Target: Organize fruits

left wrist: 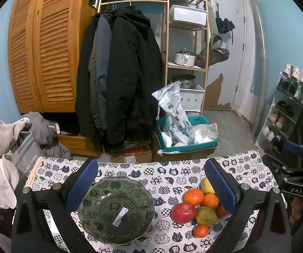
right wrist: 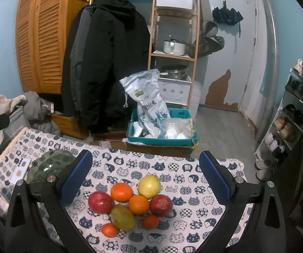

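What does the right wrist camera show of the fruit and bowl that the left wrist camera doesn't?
Only the right wrist view shows the whole fruit pile, including a second red apple and a small orange beside it; both are hidden in the left view. Only the left wrist view shows the green bowl in full, empty except for a label, and the right gripper at its edge. Both show the cat-print tablecloth, the yellow fruit, the other red apple, and open jaws holding nothing.

In the right wrist view, the left finger (right wrist: 75, 179) hides part of the green bowl (right wrist: 46, 164); the card (right wrist: 20, 169) beside it is perhaps illegible.
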`<state>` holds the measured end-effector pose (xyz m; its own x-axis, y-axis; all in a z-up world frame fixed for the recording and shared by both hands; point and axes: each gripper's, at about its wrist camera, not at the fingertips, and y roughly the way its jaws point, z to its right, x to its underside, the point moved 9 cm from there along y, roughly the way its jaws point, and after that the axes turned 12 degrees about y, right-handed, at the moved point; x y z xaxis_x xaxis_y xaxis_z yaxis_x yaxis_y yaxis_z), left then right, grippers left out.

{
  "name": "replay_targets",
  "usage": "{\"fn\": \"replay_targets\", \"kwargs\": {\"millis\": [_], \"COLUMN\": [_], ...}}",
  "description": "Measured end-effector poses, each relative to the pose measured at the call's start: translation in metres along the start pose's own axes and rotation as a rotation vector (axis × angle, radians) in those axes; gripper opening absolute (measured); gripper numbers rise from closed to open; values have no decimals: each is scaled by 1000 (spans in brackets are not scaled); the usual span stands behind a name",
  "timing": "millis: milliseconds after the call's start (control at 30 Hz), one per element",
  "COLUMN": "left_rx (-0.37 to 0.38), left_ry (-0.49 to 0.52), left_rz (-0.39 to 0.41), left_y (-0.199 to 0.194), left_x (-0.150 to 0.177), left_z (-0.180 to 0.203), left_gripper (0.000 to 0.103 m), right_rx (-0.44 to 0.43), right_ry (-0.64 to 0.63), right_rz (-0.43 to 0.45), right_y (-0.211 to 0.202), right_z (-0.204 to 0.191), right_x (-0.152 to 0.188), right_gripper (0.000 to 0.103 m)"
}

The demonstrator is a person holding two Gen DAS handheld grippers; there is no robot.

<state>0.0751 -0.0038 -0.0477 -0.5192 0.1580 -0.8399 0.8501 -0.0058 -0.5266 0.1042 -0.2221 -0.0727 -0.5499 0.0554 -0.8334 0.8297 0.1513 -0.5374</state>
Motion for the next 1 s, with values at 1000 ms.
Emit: {"fn": "replay_targets", "kwargs": {"millis": [1000], "left_rx": [-2], "left_ry": [-1], "left_rz": [5], "left_y": [-4], "left_x": [-1], "left_z": [-5], "left_gripper": [102], "right_rx": [3], "right_ry": [-6], "right_rz": [1], "right_y": [-1], "right_z": [-1], "right_x": [-2], "right_gripper": [100]}}
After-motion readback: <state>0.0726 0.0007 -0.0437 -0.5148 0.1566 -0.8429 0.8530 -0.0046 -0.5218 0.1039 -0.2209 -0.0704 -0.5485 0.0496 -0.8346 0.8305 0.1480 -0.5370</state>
